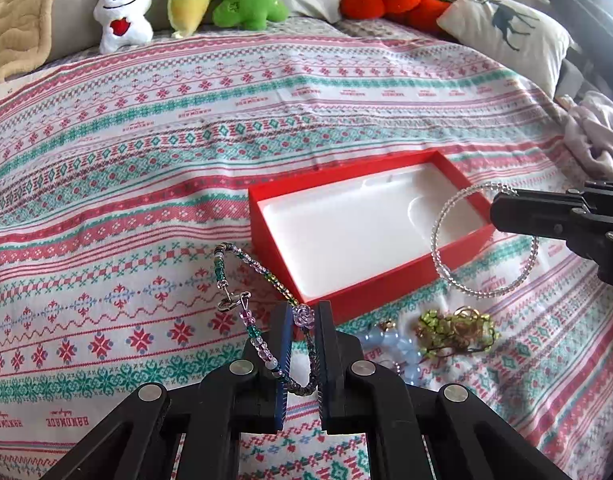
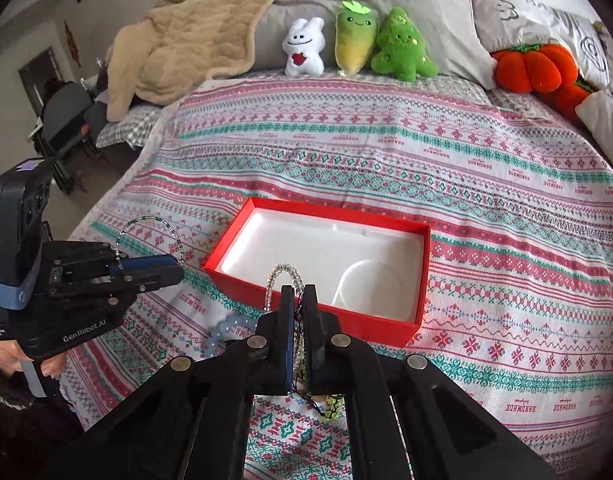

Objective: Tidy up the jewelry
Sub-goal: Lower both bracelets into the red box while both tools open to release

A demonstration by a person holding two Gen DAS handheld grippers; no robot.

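A red box (image 1: 390, 286) with a white foam insert lies open on the patterned bedspread; it also shows in the right wrist view (image 2: 242, 280). My left gripper (image 1: 303, 312) is shut on a multicoloured beaded necklace (image 1: 226, 264) with a purple rose bead, held just left of the box. My right gripper (image 2: 298, 292) is shut on a clear beaded bracelet (image 2: 284, 270), which hangs over the box's near right corner in the left wrist view (image 1: 440, 264). A light blue bead bracelet (image 1: 390, 344) and a green bead piece (image 1: 454, 330) lie on the bedspread in front of the box.
Plush toys stand at the head of the bed: a white bunny (image 2: 304, 48), a yellow-green radish (image 2: 354, 38), a green tree (image 2: 402, 46) and an orange pumpkin (image 2: 534, 68). A beige blanket (image 2: 186, 44) lies far left. Pillows (image 1: 506, 28) sit far right.
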